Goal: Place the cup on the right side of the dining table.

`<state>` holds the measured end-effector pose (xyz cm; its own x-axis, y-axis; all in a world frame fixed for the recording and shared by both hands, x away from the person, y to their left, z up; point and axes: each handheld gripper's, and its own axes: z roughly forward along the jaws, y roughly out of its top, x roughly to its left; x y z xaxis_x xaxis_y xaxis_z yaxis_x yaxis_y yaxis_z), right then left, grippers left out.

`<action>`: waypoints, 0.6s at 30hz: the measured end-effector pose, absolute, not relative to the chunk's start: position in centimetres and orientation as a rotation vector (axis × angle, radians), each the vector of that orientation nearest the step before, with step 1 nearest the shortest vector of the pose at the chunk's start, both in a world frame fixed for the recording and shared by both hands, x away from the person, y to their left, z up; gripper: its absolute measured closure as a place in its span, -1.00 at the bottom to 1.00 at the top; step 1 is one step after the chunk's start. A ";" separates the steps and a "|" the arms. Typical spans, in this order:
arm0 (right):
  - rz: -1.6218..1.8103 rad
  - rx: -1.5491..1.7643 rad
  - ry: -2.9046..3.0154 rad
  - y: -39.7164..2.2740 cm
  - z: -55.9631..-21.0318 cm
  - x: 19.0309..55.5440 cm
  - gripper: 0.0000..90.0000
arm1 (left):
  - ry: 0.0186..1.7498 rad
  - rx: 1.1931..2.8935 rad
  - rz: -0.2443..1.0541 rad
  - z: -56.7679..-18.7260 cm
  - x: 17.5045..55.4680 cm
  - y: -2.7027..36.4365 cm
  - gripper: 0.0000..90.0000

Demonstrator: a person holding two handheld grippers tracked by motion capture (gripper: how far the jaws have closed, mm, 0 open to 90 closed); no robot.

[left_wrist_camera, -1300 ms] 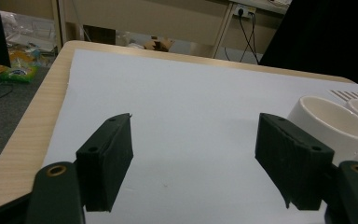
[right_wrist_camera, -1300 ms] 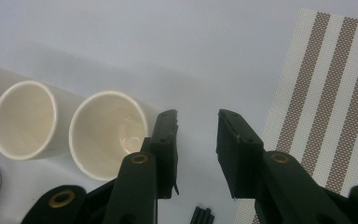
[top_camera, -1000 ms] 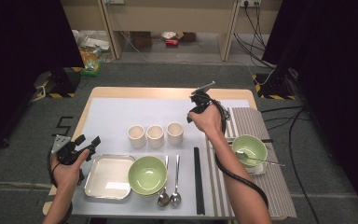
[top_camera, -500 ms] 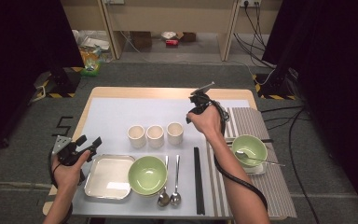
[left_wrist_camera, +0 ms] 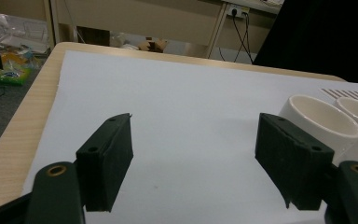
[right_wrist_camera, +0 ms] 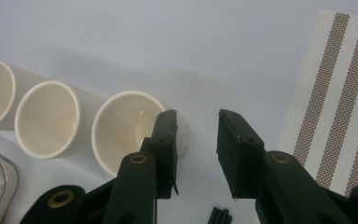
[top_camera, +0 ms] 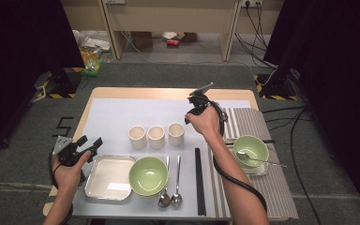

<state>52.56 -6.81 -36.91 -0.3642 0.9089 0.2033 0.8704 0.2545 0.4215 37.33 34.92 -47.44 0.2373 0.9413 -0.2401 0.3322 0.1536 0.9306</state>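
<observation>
1. Over the last second the right hand-held gripper barely shifted: it stayed raised above the desk just behind the rightmost cup. The left hand-held gripper likewise kept its place at the desk's left edge, beside the metal tray.
2. In the right gripper view the jaws of the right hand-held gripper stood parted with nothing between them, one jaw overlapping the rim of the nearest cup in the picture; whether it touched the rim could not be told.
3. The left hand-held gripper was wide open and empty, with bare white mat ahead of it and a cup off to its right.
4. So little movement suggested the work was paused between steps, probably with the right-hand cup either about to be taken or just let go; the three cups stood upright in a tight row, touching or nearly so.
5. Room for moving: behind the cups the mat lay open to the far desk edge. To the right, the striped mat carried the second green bowl. Toward the person the space was crowded by the green bowl, two spoons and black chopsticks, so a lift straight up looked safest.
</observation>
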 end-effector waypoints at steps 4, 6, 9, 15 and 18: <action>0.729 1.719 2.433 -6.3 -37.0 52.6 0.52 | 1.305 1.393 0.689 -47.4 37.3 34.9 -0.41; 0.728 1.704 2.445 -6.0 -37.2 52.6 0.52 | 1.304 1.395 0.688 -47.4 37.3 34.9 -0.41; 0.724 1.706 2.453 -5.6 -37.4 52.6 0.52 | 1.303 1.395 0.689 -47.4 37.3 34.9 -0.41; 0.708 1.706 2.469 -5.0 -37.8 52.7 0.51 | 1.303 1.398 0.688 -47.5 37.3 34.9 -0.41; 0.696 1.704 2.477 -4.7 -38.1 52.7 0.51 | 1.302 1.398 0.688 -47.5 37.3 34.9 -0.41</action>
